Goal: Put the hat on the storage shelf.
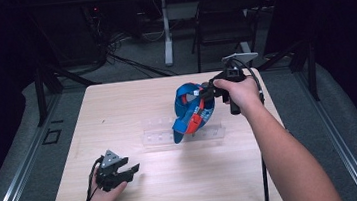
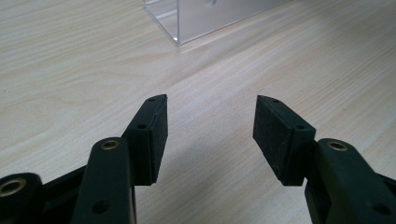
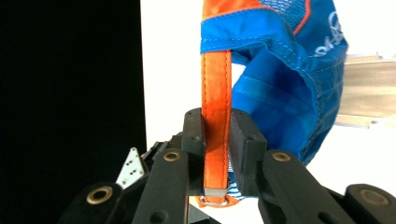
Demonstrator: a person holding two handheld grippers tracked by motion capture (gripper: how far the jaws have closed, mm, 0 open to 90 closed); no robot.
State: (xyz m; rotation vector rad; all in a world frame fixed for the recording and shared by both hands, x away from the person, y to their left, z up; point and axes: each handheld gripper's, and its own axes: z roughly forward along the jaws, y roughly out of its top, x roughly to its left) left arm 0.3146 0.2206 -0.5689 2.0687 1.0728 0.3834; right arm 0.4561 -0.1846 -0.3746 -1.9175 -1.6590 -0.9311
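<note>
A blue cap (image 1: 193, 110) with orange trim hangs above the table's middle right, over a clear acrylic stand (image 1: 184, 133). My right gripper (image 1: 206, 91) holds it from the right side. In the right gripper view the jaws are shut on the cap's orange strap (image 3: 216, 116), with the blue cap (image 3: 285, 70) dangling beyond them. My left gripper (image 1: 127, 171) rests low at the table's front left, held in a hand. Its fingers (image 2: 154, 133) stand open over bare wood, with nothing between them, and a corner of the acrylic stand (image 2: 205, 18) lies ahead.
The light wooden table (image 1: 117, 112) has dark floor around it. A folding chair (image 1: 223, 20) and a white table leg (image 1: 166, 31) stand beyond the far edge. Cables trail from both grippers.
</note>
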